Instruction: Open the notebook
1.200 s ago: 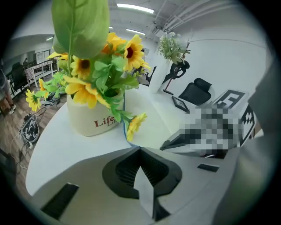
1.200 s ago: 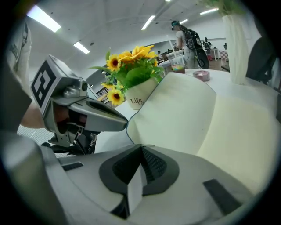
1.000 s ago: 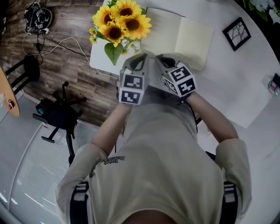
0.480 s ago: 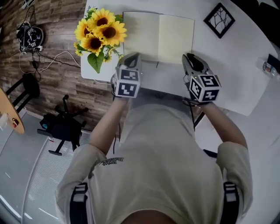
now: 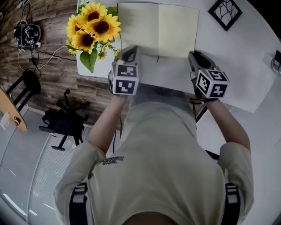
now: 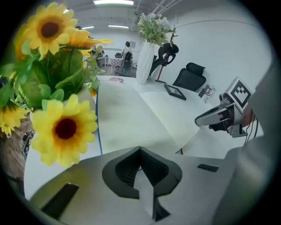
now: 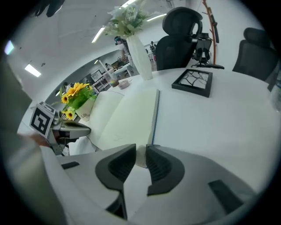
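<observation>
The notebook (image 5: 158,28) lies open on the white table (image 5: 246,66), showing two blank cream pages. My left gripper (image 5: 130,50) hangs over its near left corner, shut, with nothing seen between the pads (image 6: 140,149). My right gripper (image 5: 194,55) is at the near right corner. Its jaws have just been opening and now stand a little apart (image 7: 141,149). The near edge of the right-hand page (image 7: 127,114) shows through the narrow gap, and the pads do not press on it. The left gripper view looks across the left page (image 6: 131,118).
A bunch of sunflowers (image 5: 90,28) stands close to the left gripper at the table's left end. A black picture frame (image 5: 225,13) lies beyond the notebook on the right. A tall white vase (image 7: 139,57) stands further back. The table's near edge runs under both grippers.
The right gripper has moved to the right, away from the left one, out to the notebook's near right corner. The left gripper has stayed near the left corner.
</observation>
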A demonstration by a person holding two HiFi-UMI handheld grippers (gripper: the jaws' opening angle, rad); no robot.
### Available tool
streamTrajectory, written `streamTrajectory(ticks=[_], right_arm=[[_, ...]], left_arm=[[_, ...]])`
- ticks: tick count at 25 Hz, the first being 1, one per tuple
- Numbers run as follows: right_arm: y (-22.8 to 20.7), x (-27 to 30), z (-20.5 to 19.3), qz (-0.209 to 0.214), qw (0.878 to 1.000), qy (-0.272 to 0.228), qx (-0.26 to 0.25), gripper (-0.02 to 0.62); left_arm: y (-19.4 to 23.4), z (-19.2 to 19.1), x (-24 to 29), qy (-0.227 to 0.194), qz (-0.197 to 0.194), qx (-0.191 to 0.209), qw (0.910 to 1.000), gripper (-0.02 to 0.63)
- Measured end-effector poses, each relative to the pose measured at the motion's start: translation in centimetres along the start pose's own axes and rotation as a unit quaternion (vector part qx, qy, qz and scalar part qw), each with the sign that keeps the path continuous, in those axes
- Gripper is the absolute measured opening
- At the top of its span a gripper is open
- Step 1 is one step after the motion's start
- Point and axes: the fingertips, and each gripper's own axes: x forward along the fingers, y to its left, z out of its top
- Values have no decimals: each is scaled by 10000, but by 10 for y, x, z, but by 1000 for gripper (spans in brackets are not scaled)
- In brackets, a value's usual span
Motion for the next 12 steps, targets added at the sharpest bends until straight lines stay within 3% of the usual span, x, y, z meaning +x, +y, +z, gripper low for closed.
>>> streamTrajectory(ticks=[5, 12], right_arm=[[15, -18, 19, 299, 9988, -337, 212, 14], [118, -25, 55, 1425, 9848, -746, -652, 8]], left_arm=[[1, 0, -1, -62, 13, -39, 10000, 13], [-1, 0, -3, -134, -13, -138, 9998, 12]])
